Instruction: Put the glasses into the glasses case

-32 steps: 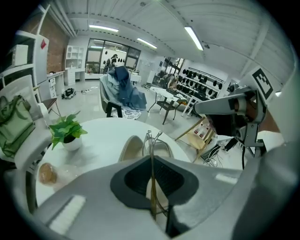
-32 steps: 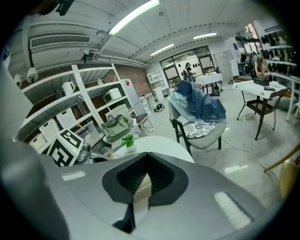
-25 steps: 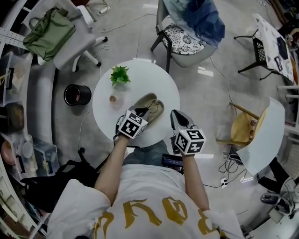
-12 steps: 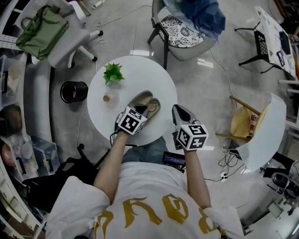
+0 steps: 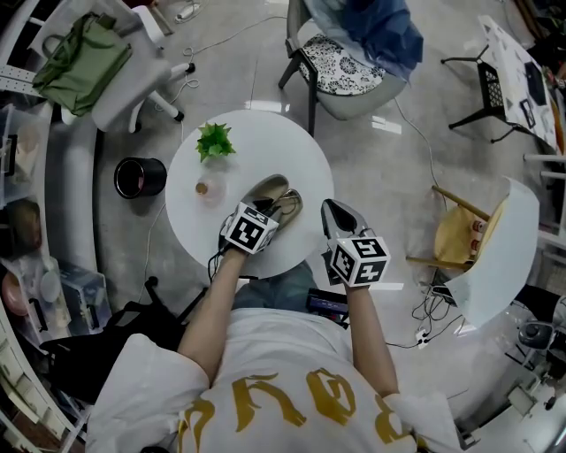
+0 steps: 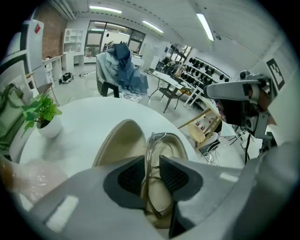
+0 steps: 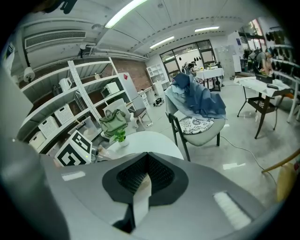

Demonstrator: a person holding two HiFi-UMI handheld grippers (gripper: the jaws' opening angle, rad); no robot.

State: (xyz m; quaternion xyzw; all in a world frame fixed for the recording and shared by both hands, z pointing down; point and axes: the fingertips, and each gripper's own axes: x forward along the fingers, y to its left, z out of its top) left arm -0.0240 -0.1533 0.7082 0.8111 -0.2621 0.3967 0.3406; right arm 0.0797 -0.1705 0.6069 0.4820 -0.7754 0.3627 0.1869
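Floor (image 5: 380,168): pale grey, polished, glossy under the lights.
Round white table (image 5: 265,142): stood at centre and bore a small potted plant (image 5: 215,140).
Black bin (image 5: 140,178): stood on the floor just beside the table.
Grey chair (image 5: 340,75): had a patterned seat, with blue cloth (image 5: 371,26) draped over it.
White office chair (image 5: 133,80): carried an olive bag (image 5: 80,57).
White shell chair (image 5: 508,257): stood well apart from the table.
Open shelving (image 7: 61,108): held white boxes.
Brick wall (image 6: 47,33): ran along one side of the room.
Ceiling strip lights (image 6: 208,26): were lit.
Glazed partition (image 6: 110,33): closed the far end.

No readable text, gold shirt print (image 5: 283,403) — illegible
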